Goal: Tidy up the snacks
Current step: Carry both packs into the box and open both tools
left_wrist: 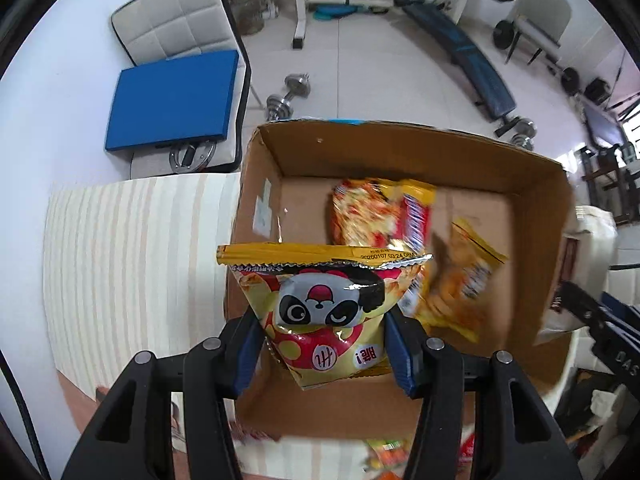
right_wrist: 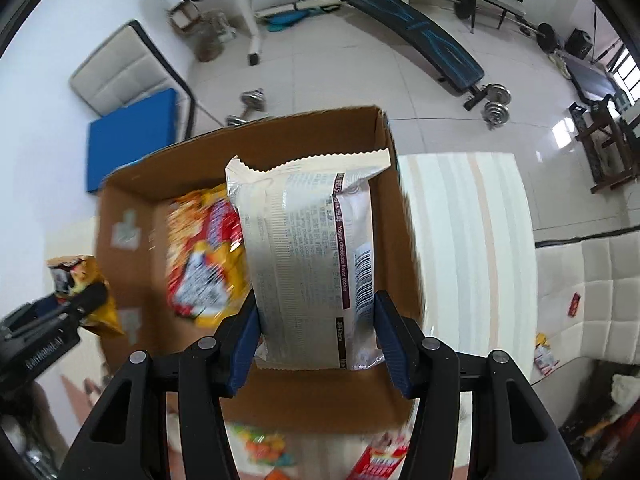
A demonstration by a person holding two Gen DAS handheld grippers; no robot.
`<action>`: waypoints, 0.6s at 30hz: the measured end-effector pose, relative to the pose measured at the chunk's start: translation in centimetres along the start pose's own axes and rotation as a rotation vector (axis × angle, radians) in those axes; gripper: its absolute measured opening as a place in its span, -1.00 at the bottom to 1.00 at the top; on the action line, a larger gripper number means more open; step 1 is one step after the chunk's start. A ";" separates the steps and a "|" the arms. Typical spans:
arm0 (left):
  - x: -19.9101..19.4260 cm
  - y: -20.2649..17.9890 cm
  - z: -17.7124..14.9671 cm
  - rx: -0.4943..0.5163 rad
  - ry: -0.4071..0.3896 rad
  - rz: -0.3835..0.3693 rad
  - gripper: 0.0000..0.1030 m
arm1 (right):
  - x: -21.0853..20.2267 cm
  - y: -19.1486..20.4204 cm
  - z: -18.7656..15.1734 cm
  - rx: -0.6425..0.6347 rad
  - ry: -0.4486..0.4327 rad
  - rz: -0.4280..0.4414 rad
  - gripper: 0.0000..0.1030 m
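An open cardboard box stands on the striped table and also shows in the right wrist view. My left gripper is shut on a yellow panda snack bag and holds it over the box's near left part. My right gripper is shut on a white yogurt chocolate cookie pack and holds it over the box's right side. Inside the box lie a red and yellow snack bag and a blurred orange bag. The left gripper with its bag shows at the left edge of the right wrist view.
Loose snack packets lie on the table before the box. A chair with a blue cushion stands behind the table. Dumbbells and a bench are on the floor. A white sofa with small packets is at the right.
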State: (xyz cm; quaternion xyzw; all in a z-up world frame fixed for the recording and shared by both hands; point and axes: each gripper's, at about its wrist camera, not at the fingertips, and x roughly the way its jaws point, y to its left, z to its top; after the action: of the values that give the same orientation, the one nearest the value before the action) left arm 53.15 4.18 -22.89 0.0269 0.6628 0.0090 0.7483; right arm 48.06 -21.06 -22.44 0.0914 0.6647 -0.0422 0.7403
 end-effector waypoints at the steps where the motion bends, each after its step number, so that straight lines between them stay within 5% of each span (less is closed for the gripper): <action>1: 0.9 0.2 0.7 -0.010 0.012 0.003 0.00 | 0.5 0.0 0.5 0.000 0.002 -0.006 0.12; 10: 5.8 -0.1 4.1 -0.008 0.118 0.009 0.04 | 4.0 1.2 3.3 -0.038 0.051 -0.053 0.16; 13: 6.0 -0.6 4.7 -0.011 0.122 -0.009 0.08 | 4.3 1.5 3.5 -0.047 0.061 -0.055 0.61; 16: 5.4 -0.8 5.0 -0.007 0.097 -0.029 0.62 | 3.9 1.7 3.5 -0.064 0.052 -0.053 0.73; 18: 4.8 -0.9 4.7 -0.013 0.083 -0.039 0.72 | 3.6 1.9 3.4 -0.068 0.052 -0.027 0.78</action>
State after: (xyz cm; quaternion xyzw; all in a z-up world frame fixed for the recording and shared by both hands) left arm 58.38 3.38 -27.16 0.0090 0.6936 -0.0003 0.7203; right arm 52.09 -19.62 -25.54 0.0582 0.6861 -0.0273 0.7247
